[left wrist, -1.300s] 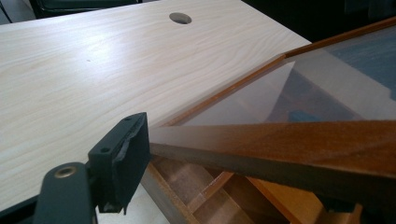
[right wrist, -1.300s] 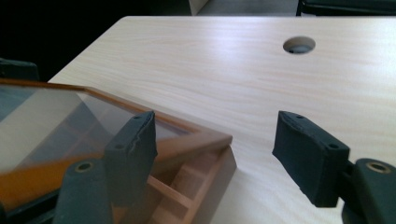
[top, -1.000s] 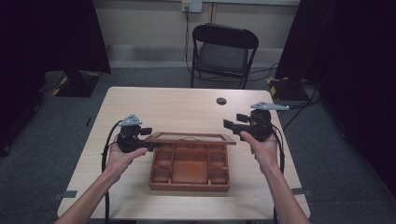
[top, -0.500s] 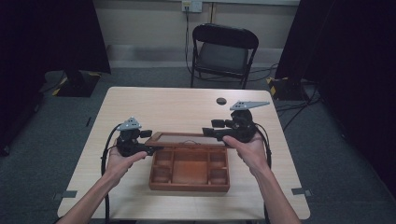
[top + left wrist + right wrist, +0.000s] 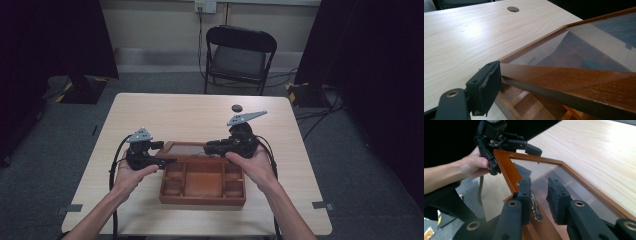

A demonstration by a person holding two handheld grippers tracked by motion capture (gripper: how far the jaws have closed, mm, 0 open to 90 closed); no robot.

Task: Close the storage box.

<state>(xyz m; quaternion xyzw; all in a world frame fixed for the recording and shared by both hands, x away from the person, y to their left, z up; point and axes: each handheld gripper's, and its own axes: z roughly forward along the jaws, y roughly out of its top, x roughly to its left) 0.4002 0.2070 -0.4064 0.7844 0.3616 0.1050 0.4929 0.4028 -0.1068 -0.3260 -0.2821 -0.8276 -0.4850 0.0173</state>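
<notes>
1. A pale wooden table (image 5: 175, 110) stands in a dim room with black curtains. A black folding chair (image 5: 240, 55) sits behind it, at the top of the high view.
2. A brown wooden box with small compartments (image 5: 202, 200) sits low in the middle of the high view.
3. Its lid, a glass pane in a brown wooden frame (image 5: 187, 148), is tilted up at the box's far edge.
4. The left gripper (image 5: 167, 161) pinches the lid's left corner. Its jaws have just been opening a little, but one pad (image 5: 491, 82) touches the wood.
5. The right gripper (image 5: 207, 147) is at the lid's right part. Its jaws have just been closing, with the wooden frame between them. I cannot tell if they press on it.
6. A small dark round spot (image 5: 236, 107) lies on the table near the chair.
</notes>
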